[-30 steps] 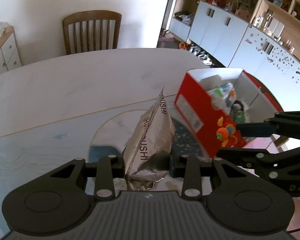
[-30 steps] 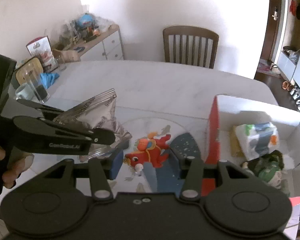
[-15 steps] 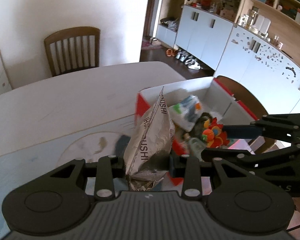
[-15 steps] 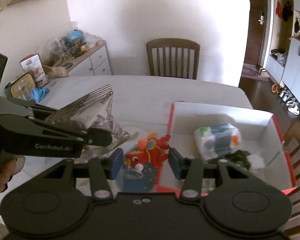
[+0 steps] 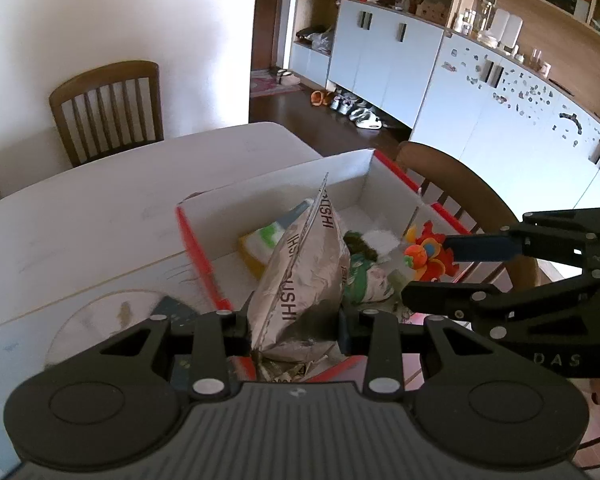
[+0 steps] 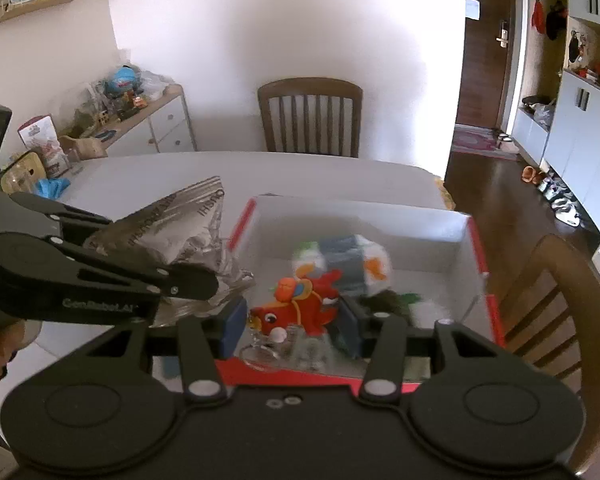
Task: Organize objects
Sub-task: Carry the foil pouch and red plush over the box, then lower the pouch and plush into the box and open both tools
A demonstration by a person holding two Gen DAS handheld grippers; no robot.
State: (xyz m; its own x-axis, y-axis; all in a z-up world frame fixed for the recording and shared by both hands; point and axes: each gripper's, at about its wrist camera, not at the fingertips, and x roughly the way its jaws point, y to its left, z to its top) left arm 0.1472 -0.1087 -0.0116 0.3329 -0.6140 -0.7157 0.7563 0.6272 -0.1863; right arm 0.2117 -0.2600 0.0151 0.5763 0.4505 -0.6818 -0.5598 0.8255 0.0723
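Observation:
My left gripper (image 5: pixel 294 326) is shut on a crumpled silver foil bag (image 5: pixel 300 280), held upright over the near left part of the red-and-white box (image 5: pixel 364 168). In the right wrist view the same foil bag (image 6: pixel 168 236) shows at the left, beside the box (image 6: pixel 356 214). My right gripper (image 6: pixel 292 326) is shut on a red fish toy (image 6: pixel 300 300) and hangs over the box's near edge. The fish toy (image 5: pixel 428 254) also appears in the left wrist view, above the box's right side. Inside the box lie a white packet (image 6: pixel 344 264) and a green item (image 5: pixel 360 276).
The box rests on a white table (image 5: pixel 100 220). A wooden chair (image 6: pixel 310 114) stands at the far side and another chair (image 6: pixel 556 300) right beside the box. A sideboard (image 6: pixel 152 120) with clutter is at the left. A round printed mat (image 5: pixel 112 316) lies on the table left of the box.
Both grippers have travelled from the round mat to above the box, carrying the foil bag and the fish toy. The box now lies under both grippers.

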